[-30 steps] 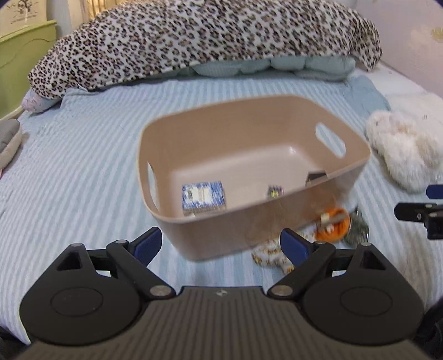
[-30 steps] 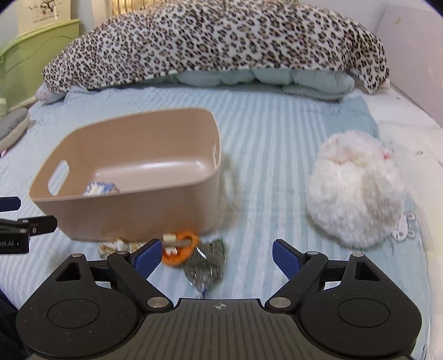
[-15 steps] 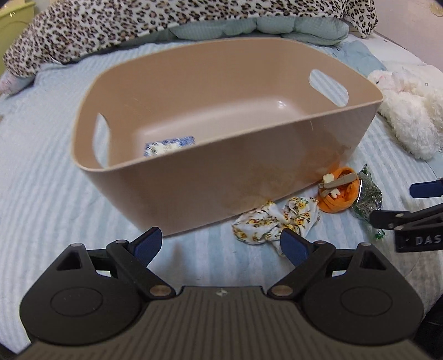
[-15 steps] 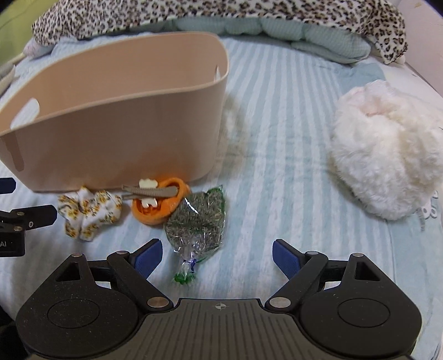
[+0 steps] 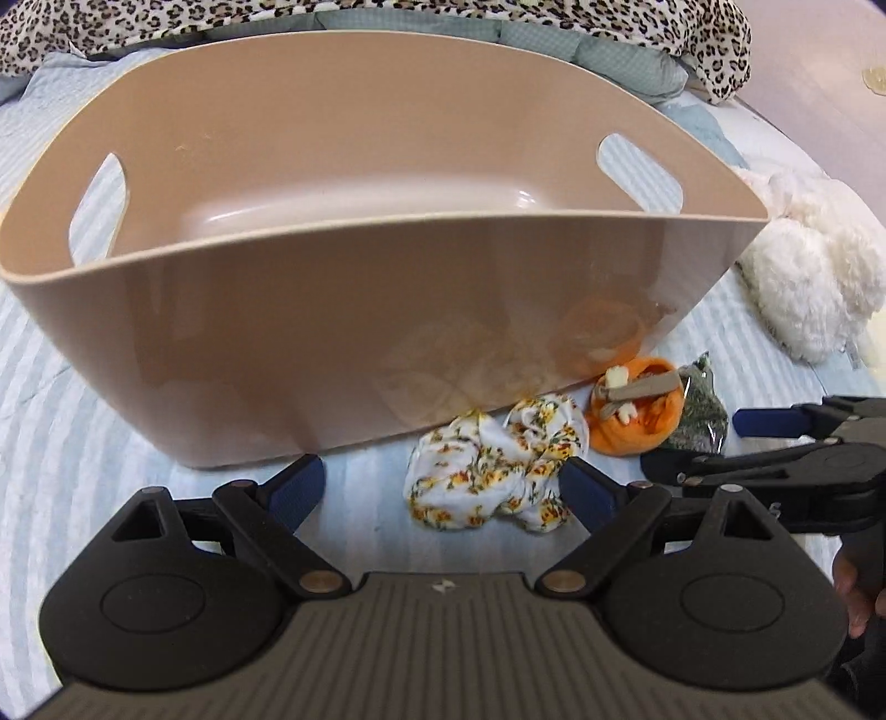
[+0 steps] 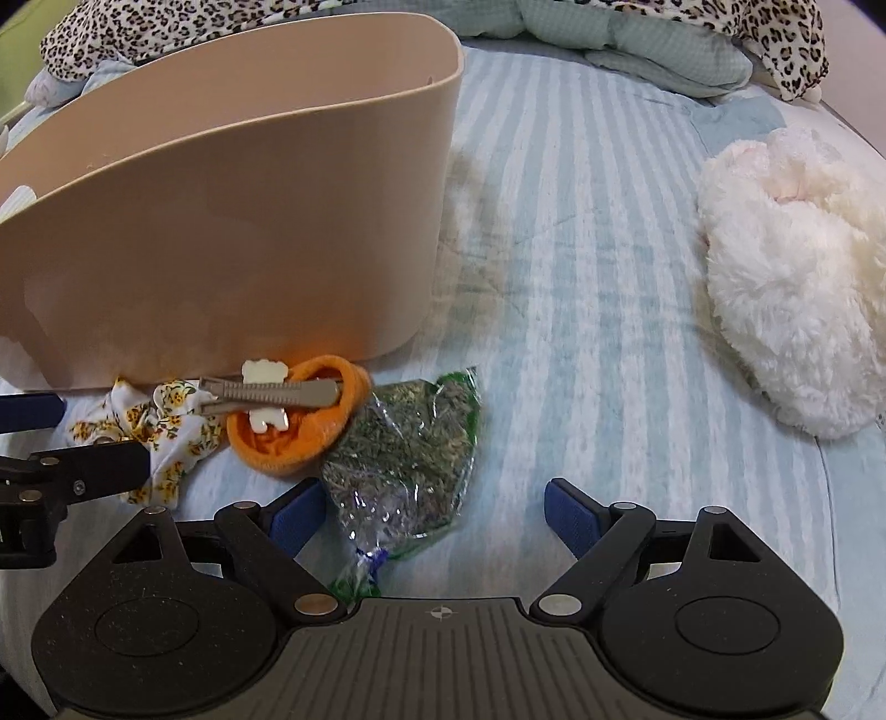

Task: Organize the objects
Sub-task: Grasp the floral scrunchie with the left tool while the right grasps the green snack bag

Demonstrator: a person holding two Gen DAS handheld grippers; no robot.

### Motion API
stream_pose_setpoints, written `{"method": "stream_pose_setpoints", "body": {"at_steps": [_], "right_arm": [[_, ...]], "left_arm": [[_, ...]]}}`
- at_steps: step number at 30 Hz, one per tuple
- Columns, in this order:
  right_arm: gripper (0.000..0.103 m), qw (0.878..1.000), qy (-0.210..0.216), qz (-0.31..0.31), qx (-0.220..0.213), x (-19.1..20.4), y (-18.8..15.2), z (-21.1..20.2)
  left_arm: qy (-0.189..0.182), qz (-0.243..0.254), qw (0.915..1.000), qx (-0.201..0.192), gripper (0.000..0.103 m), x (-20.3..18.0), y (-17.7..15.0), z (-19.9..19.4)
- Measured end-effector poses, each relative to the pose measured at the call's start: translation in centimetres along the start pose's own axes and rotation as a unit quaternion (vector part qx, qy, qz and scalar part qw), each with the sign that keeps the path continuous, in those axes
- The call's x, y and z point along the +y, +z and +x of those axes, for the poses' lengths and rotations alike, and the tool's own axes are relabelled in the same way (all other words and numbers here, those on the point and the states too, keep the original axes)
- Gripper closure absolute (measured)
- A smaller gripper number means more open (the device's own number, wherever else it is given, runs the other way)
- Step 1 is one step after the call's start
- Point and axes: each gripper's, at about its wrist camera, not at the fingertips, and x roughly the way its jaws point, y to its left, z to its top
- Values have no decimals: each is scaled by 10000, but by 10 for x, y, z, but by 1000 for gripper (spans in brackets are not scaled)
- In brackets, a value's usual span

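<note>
- Floral white cloth, a scrunchie (image 5: 493, 471) by the look of it, lies crumpled on the striped bed cover (image 6: 581, 266), touching the foot of the tan plastic bin's (image 5: 332, 343) near wall.
- It is a bunched ring with no real long axis; its bulk spreads roughly along the bin wall, pointing nowhere in particular.
- The left hand-held gripper (image 5: 440, 487) stands wide open and empty, the scrunchie lying just ahead between its fingers, nearer the right-hand one.
- To grasp well, I would centre the jaws over the thickest fold, press slightly into the soft cover, and close along the bin wall so neither finger catches the plastic.
- Just beside the scrunchie sits an orange fabric piece (image 6: 299, 426) with a grey hair clip (image 6: 266, 390) lying across it, its length running parallel to the bin wall.
- Touching that, a clear bag of dried herbs (image 6: 404, 454) lies with its tied neck toward the right hand-held gripper (image 6: 434, 515), also wide open and holding nothing; the bag sits nearer its left finger.
- A white fluffy toy (image 6: 797, 277) rests well apart to the right.
- Leopard-print bedding (image 5: 714, 39) lies behind the bin.
</note>
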Motion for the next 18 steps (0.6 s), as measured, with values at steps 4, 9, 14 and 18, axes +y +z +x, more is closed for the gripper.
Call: {"method": "stream_pose_setpoints", "body": {"at_steps": [4,9,14,18], "right_arm": [[29,9999,35,14,-97,3,-2,-2],[49,9998,130,50,-163,4,-5,-8],[59,9995,159,135,-217,6,-8,-12],[61,9994,204,151,-250,6,-11,-16]], "left_arm": [[39,-1,10000,-8,19,-2,0,6],[115,235,9997,-16,56,-5,-1,2],[181,539,9983,-86,78,-8,-9,1],[229,668,9974,-148,85,-10,-16,-4]]}}
